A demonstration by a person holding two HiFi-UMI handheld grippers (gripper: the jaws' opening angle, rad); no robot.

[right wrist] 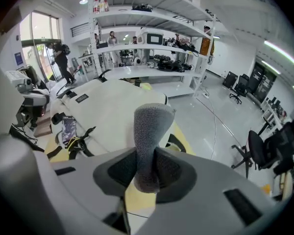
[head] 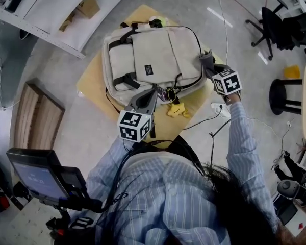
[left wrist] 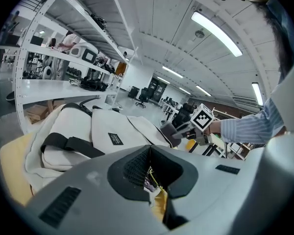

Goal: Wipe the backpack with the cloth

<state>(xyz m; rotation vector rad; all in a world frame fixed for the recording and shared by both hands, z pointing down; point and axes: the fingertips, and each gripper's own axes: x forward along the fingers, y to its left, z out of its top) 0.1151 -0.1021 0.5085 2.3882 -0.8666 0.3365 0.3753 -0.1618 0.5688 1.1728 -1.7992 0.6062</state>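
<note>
1. Right gripper (right wrist: 146,174): jaws clamped on the cloth (right wrist: 149,138), a grey folded piece that stands up out of the jaws, its free end ahead of them.
2. Backpack (right wrist: 112,109), pale beige with black straps: lies flat, ahead and to the left of the right gripper. In the head view the cloth (head: 206,60) sits at the backpack's (head: 153,60) right-hand edge, just ahead of the right gripper (head: 210,69). Whether the cloth touches the fabric cannot be told.
3. Left gripper (left wrist: 148,168): jaws drawn together. A small yellow and pale bit shows in the seam between them; what it is cannot be made out.
4. Backpack (left wrist: 112,126) relative to the left gripper: directly ahead and slightly left, front pocket and small black label facing up. In the head view the left gripper (head: 154,92) meets the backpack's near edge.
5. Right gripper as seen from the left gripper's view (left wrist: 180,130): ahead and to the right, the cloth (left wrist: 169,130) at the backpack's far side.
6. Yellow charm (head: 176,110): just right of the left gripper, by the backpack's near edge.
7. Table (head: 92,83): yellow top, beneath the backpack and both grippers.
8. Office chair (head: 270,27): well beyond the right gripper, on the floor.
</note>
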